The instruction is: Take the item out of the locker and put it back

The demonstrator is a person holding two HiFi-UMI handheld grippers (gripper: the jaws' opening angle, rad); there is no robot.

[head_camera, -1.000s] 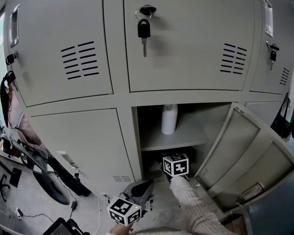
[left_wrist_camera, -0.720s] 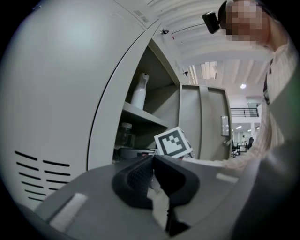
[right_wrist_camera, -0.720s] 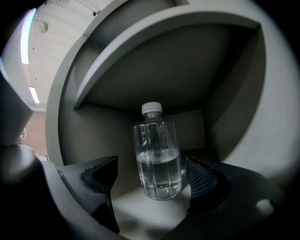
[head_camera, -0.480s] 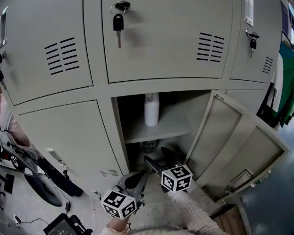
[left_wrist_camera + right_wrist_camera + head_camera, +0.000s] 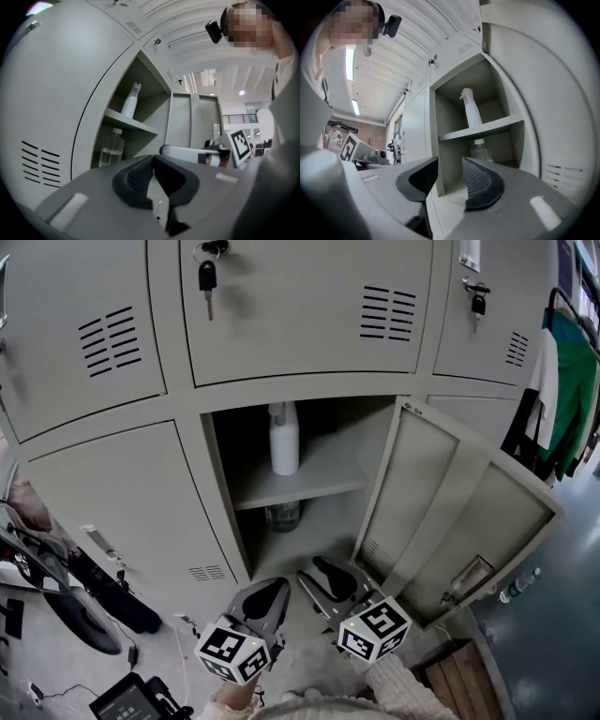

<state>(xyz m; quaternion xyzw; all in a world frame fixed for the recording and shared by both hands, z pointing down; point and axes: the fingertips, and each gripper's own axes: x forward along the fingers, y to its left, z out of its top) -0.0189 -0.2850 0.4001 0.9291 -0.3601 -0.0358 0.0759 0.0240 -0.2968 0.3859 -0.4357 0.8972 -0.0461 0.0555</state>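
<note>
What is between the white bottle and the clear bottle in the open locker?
The shelf: the white bottle stands on it, the clear bottle under it, as the head view shows.

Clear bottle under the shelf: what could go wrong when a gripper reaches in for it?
The right gripper has just been closing its jaws, with nothing between them; so narrow, they may push the clear bottle over instead of gripping it. It stands close under the shelf, so lifting it could hit the shelf and shake the white spray bottle above.
</note>
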